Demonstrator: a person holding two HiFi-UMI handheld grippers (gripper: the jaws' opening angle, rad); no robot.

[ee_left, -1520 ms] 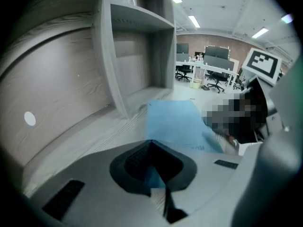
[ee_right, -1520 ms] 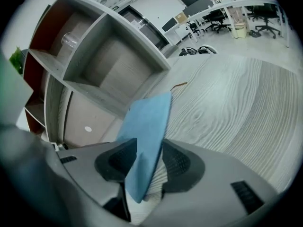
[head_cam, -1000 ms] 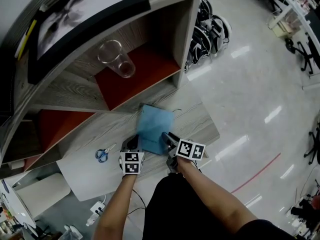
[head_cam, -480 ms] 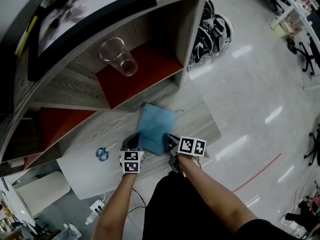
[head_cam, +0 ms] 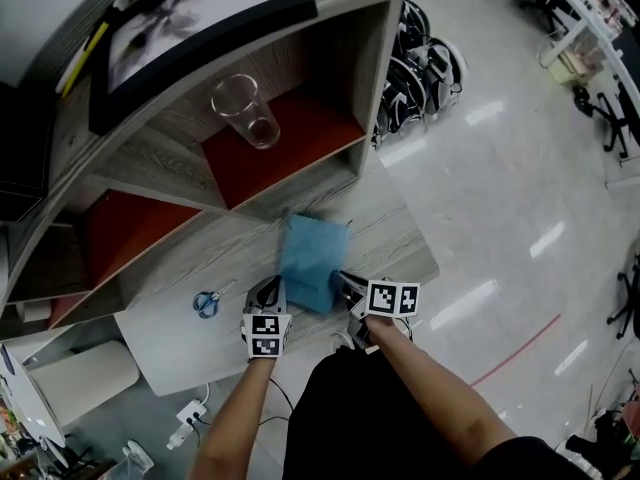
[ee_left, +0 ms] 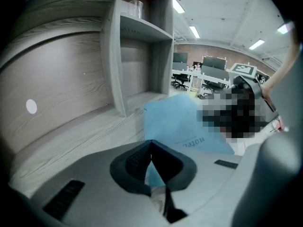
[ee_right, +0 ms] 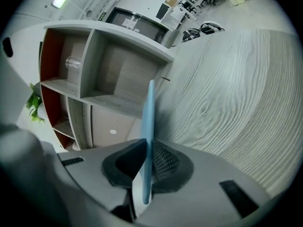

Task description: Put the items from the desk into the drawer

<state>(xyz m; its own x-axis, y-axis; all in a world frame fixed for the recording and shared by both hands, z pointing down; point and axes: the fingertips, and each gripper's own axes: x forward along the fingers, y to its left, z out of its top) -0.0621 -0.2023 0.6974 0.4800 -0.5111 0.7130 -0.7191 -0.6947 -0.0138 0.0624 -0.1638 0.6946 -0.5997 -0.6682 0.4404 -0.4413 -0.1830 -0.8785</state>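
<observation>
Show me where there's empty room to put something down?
Bare wood lies between the blue notebook and the right edge of the desk, and between the scissors and the shelf unit. The red shelf floor beside the glass cup is free too. It's crowded at the front edge around the notebook.

Bright, even overhead lighting. Source: ceiling strip lights [ee_left: 191, 31]. Glare streaks on the polished floor [head_cam: 480, 108]. Strong fisheye bending and dark corners in both gripper views. The left gripper [ee_left: 151, 150] body reads soft, out of focus.
</observation>
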